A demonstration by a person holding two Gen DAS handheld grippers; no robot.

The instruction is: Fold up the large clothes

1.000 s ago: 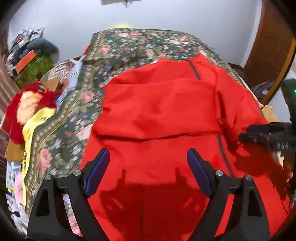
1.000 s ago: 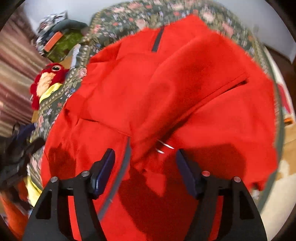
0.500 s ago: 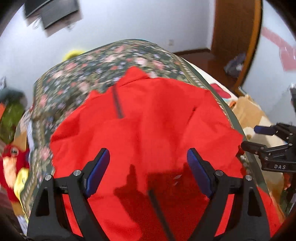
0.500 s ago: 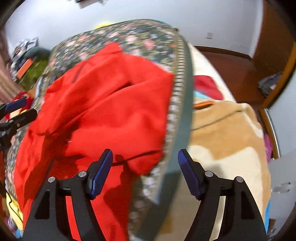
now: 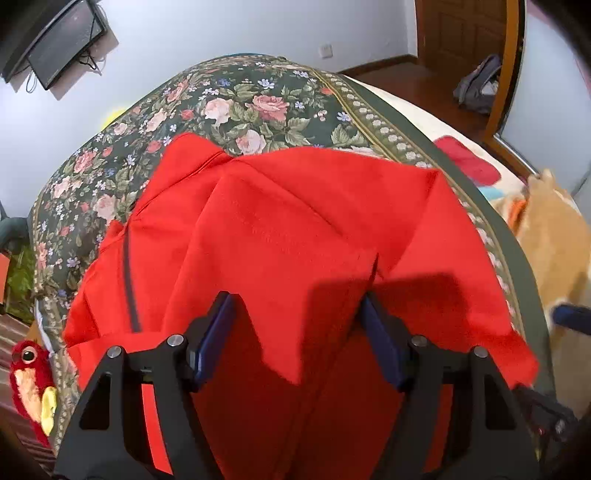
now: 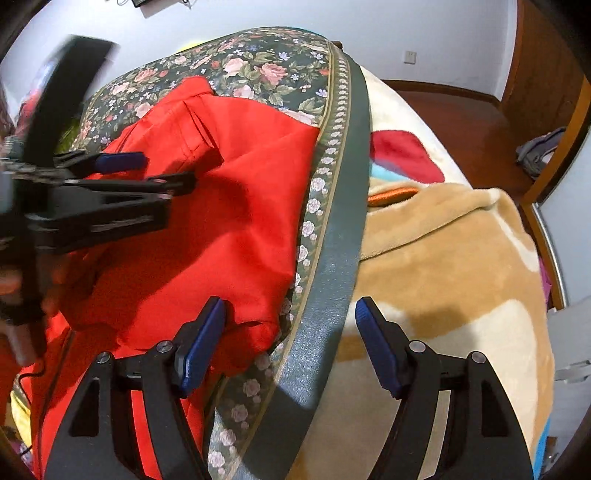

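Note:
A large red garment [image 5: 288, 240] lies partly folded on a floral bedspread [image 5: 236, 107]. It also shows in the right wrist view [image 6: 221, 206]. My left gripper [image 5: 301, 332] is open, low over the garment's near part, with red cloth between and below its blue pads. It also shows in the right wrist view [image 6: 162, 173], over the garment's left side. My right gripper [image 6: 291, 336] is open and empty over the bedspread's green border [image 6: 343, 206], its left pad beside the garment's lower right corner [image 6: 258, 328].
A tan plush blanket [image 6: 443, 258] covers the bed right of the border. A red parrot toy [image 5: 31, 373] sits at the bed's left edge. A wall TV [image 5: 62, 44], a wooden door [image 5: 465, 33] and a grey bag [image 5: 480, 88] on the floor are behind.
Both grippers have swung right and come lower over the garment's right side. The left gripper has moved closer to the cloth; the right now straddles the bedspread border at the garment's corner.

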